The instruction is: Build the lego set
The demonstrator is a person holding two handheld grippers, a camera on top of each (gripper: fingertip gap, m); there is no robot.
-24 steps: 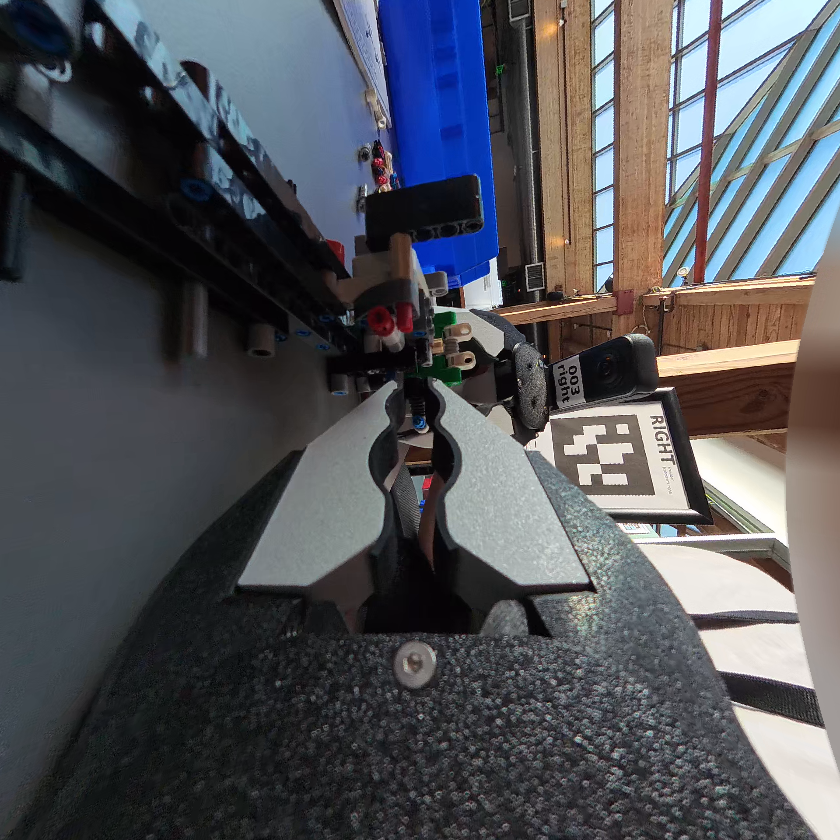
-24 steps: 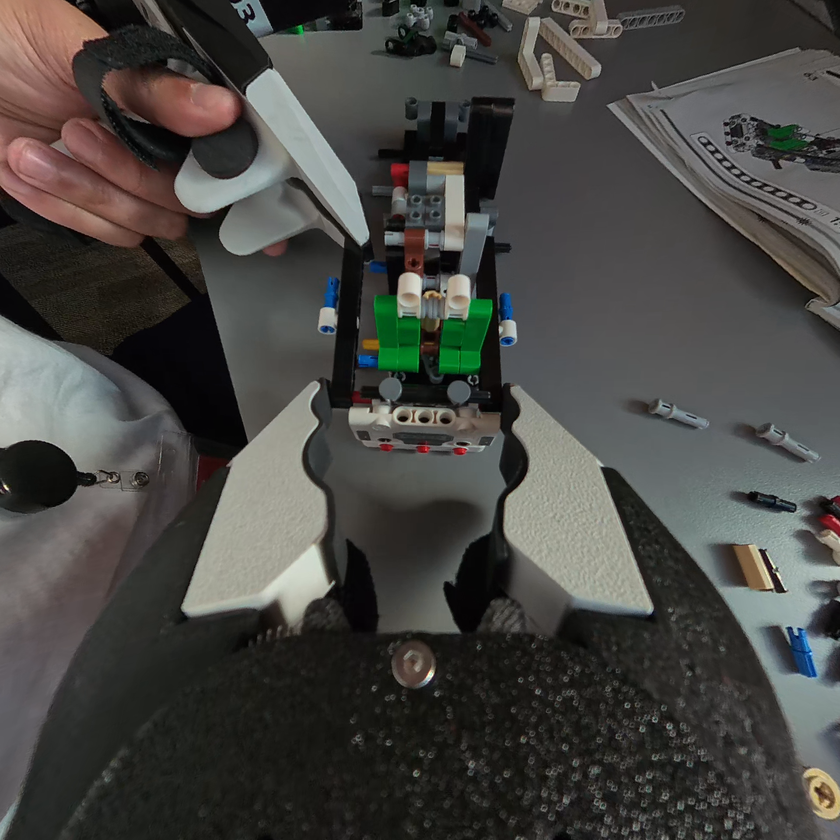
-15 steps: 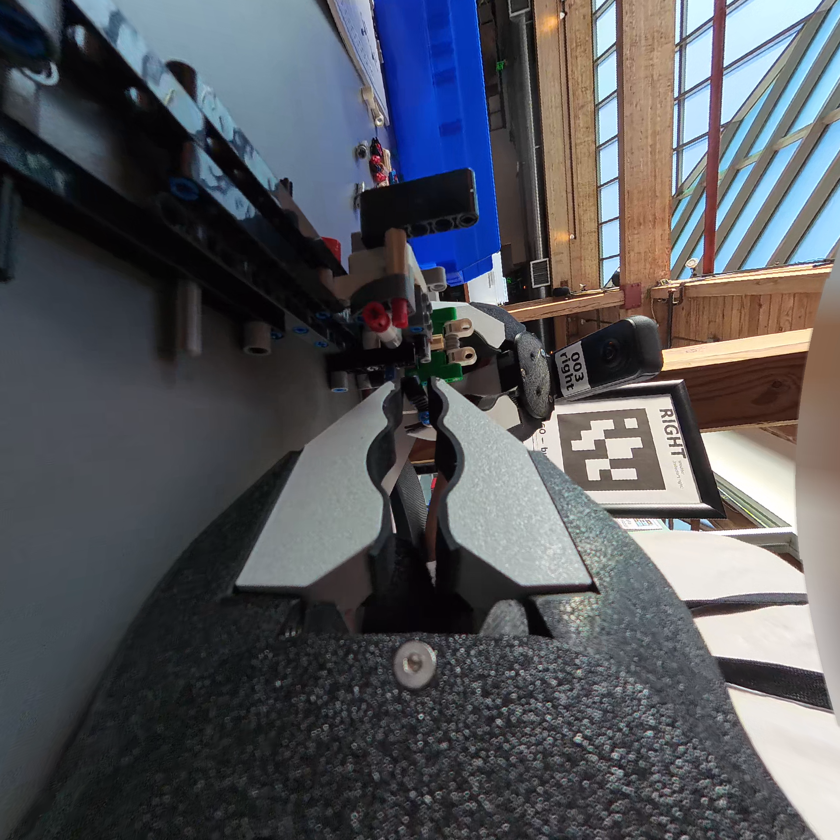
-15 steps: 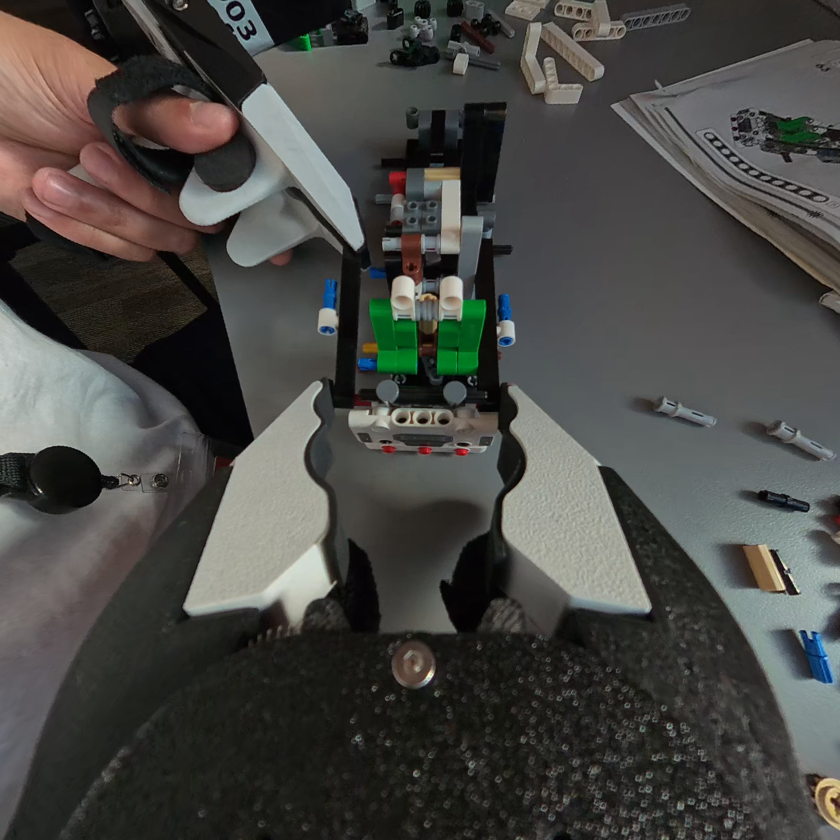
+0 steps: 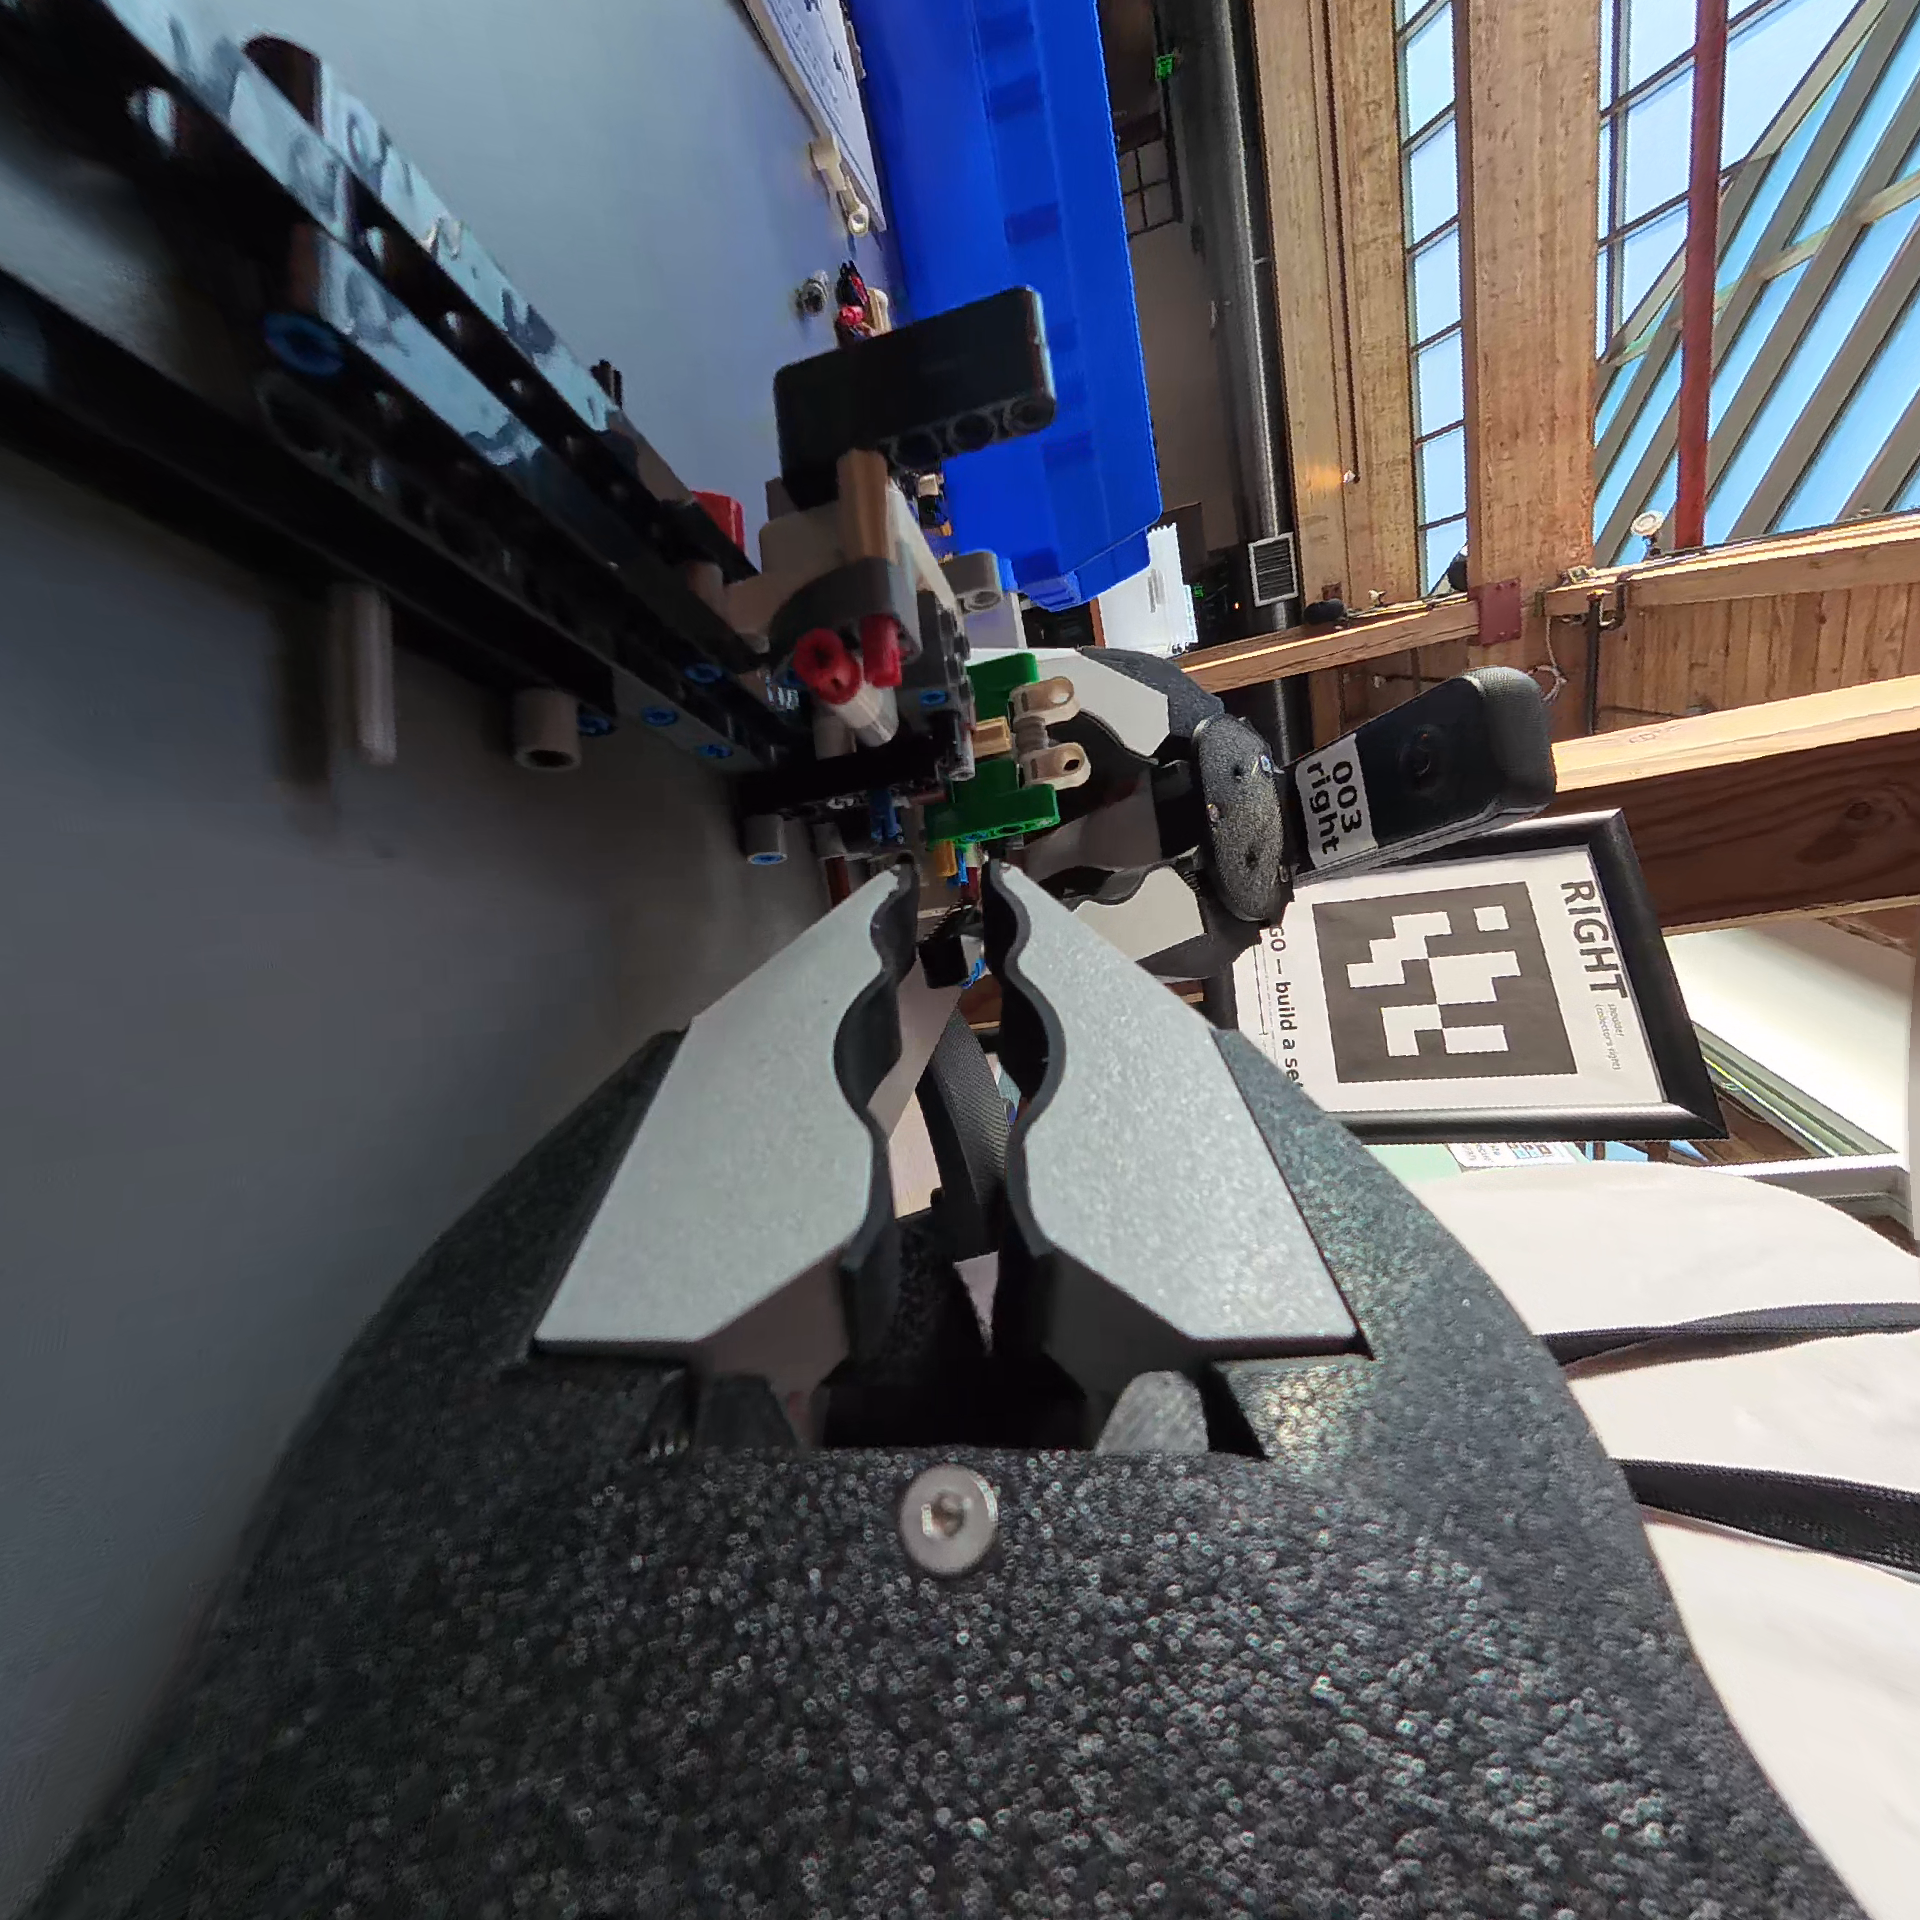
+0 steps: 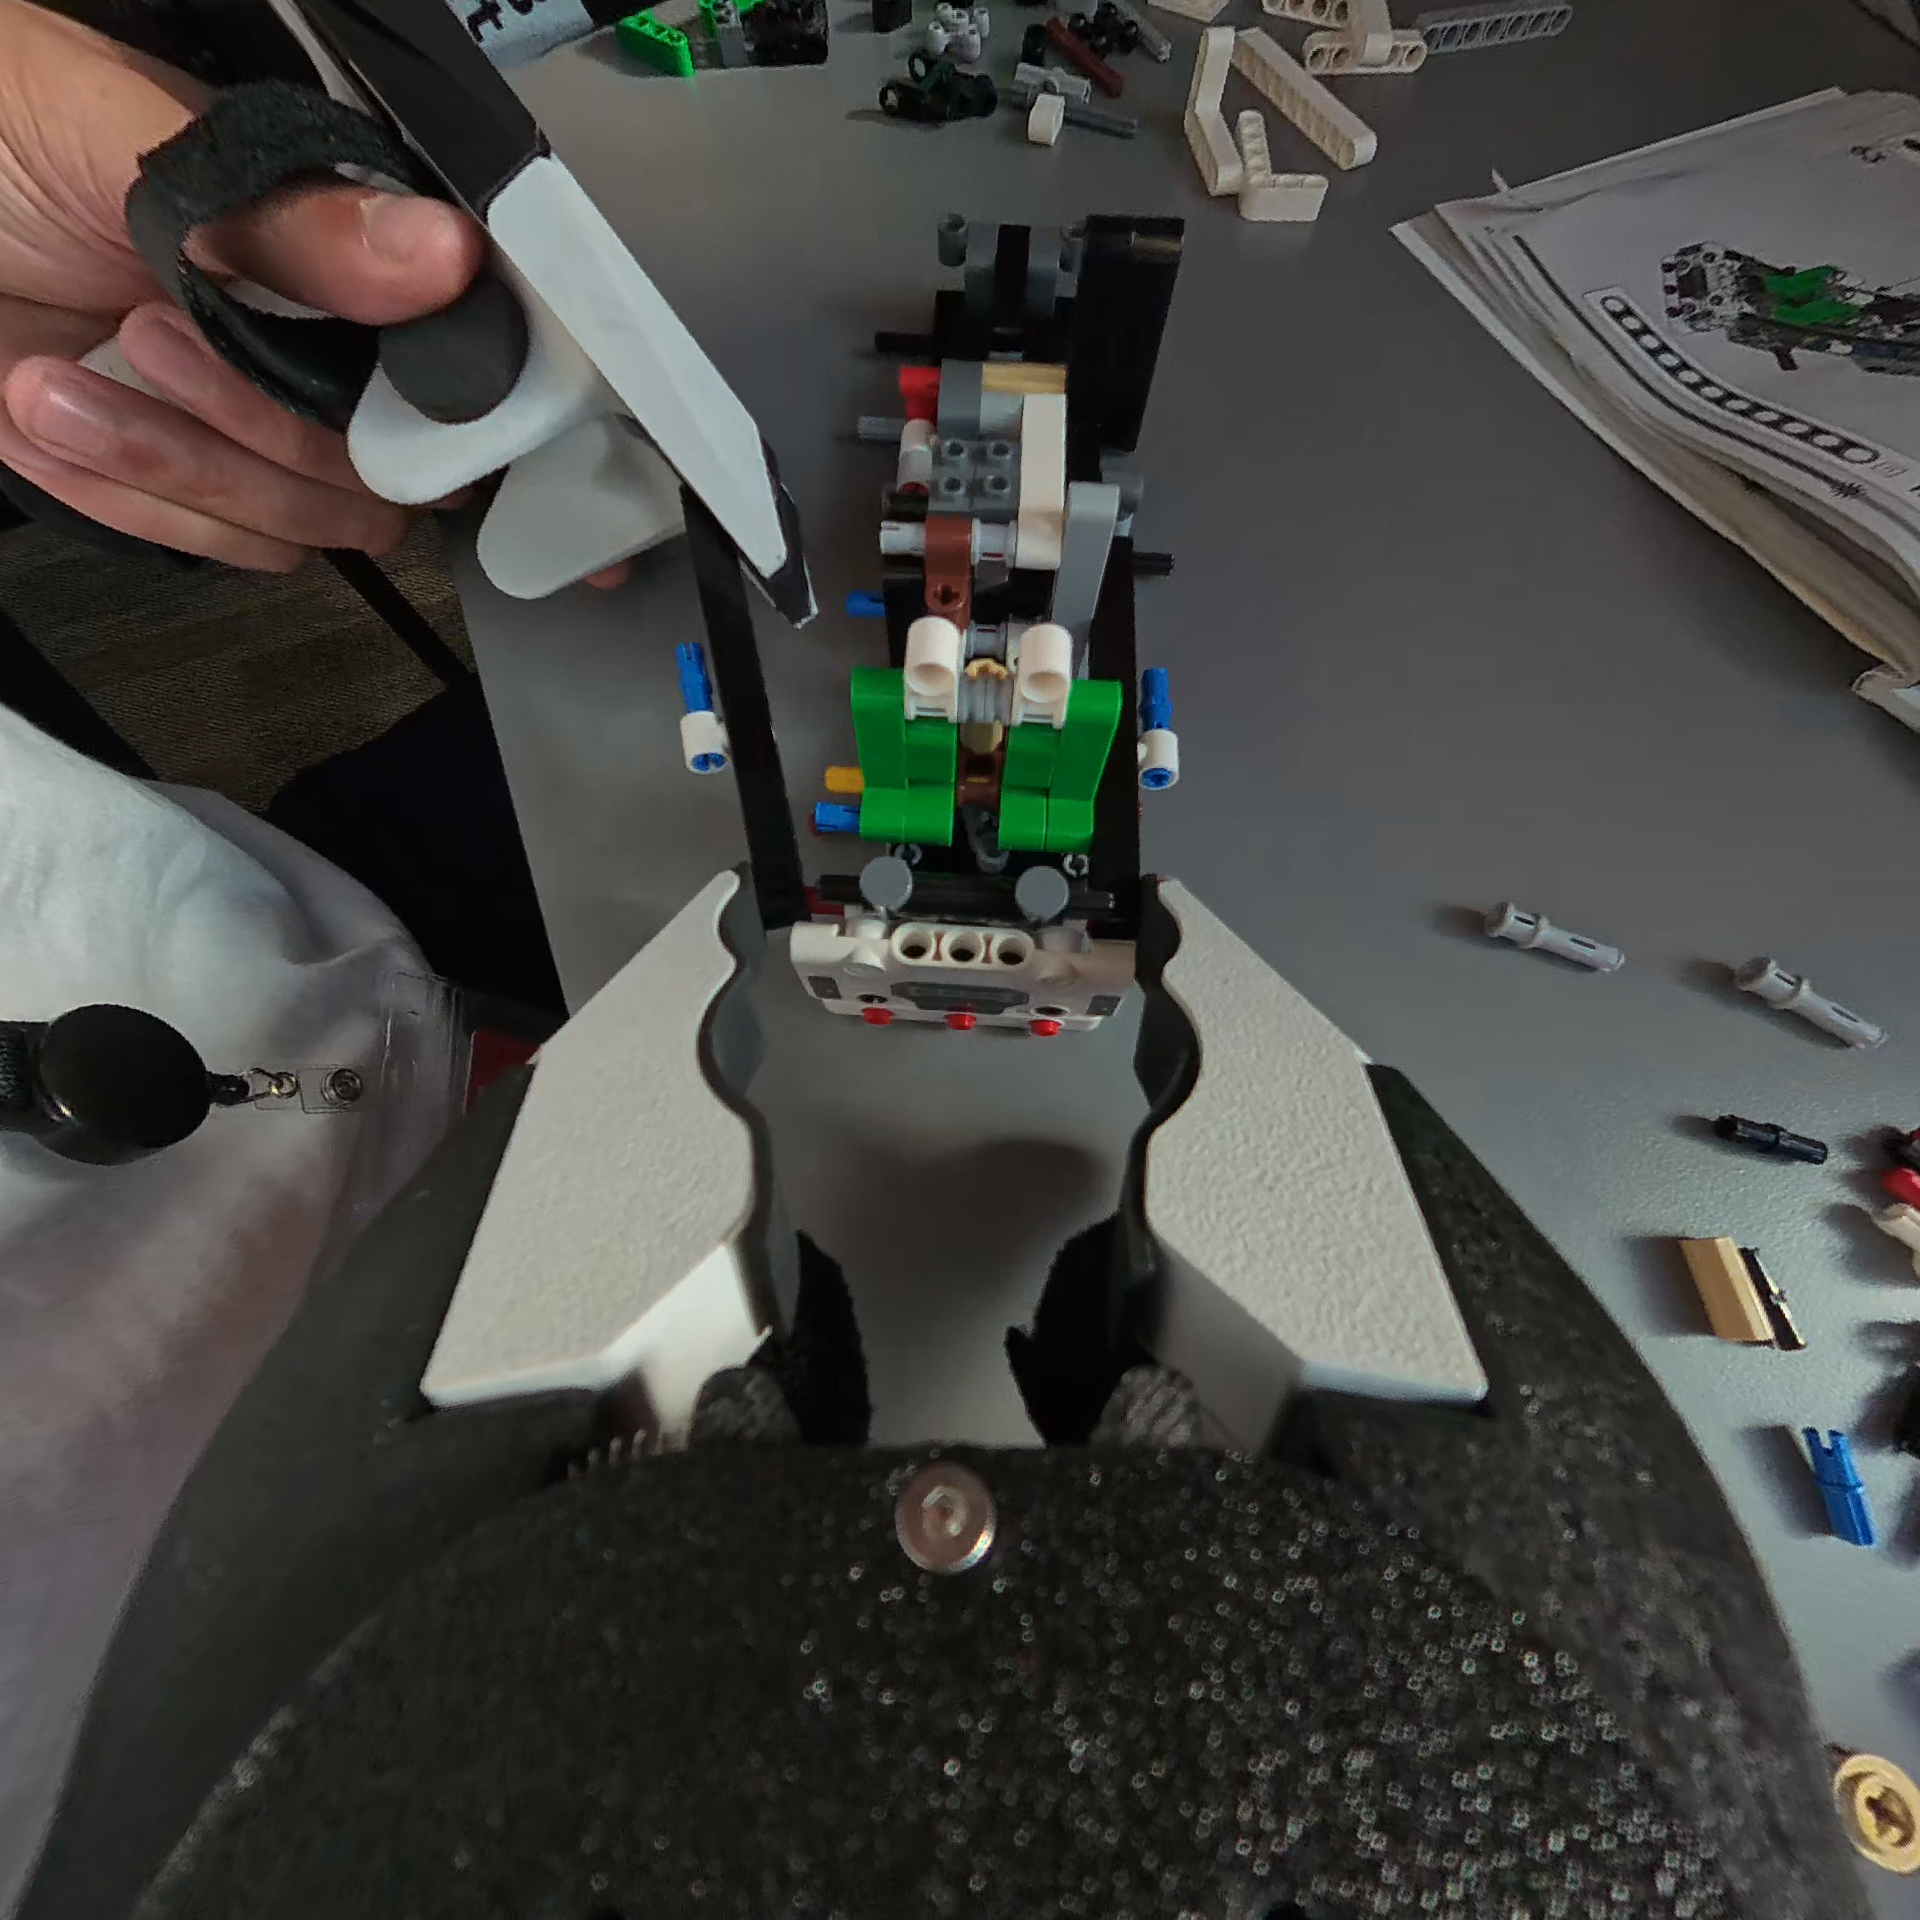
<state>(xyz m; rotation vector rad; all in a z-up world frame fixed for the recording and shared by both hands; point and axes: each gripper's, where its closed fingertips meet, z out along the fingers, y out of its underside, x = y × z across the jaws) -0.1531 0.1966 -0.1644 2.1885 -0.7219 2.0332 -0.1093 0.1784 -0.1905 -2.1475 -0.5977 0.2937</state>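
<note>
The lego model (image 6: 982, 665), a long black frame with green blocks, white connectors and a white front piece with red studs, lies on the grey counter (image 6: 1351, 675), its near end between the fingers of the right tool (image 6: 943, 914). That tool is spread wide, and each fingertip (image 6: 717, 935) presses against one black side beam of the frame, so it grips the model across its width.

The left tool (image 6: 784, 582) comes in from the upper left, held by a hand (image 6: 197, 343) with a black strap over the thumb. Its tips sit at the top of the left side beam, just behind the green blocks. In the left wrist view the left tool (image 5: 943, 894) is nearly closed, with a narrow gap between its fingers; a small dark part sits in that gap at the tips, but whether the fingers actually clamp it I cannot tell.

Loose parts lie around: white beams (image 6: 1278, 114) at the far edge, two grey pins (image 6: 1553, 935) and a blue pin (image 6: 1834, 1496) to the right, and an open manual (image 6: 1714, 343) at the far right. A blue bin (image 5: 1018, 291) stands farther along the counter
</note>
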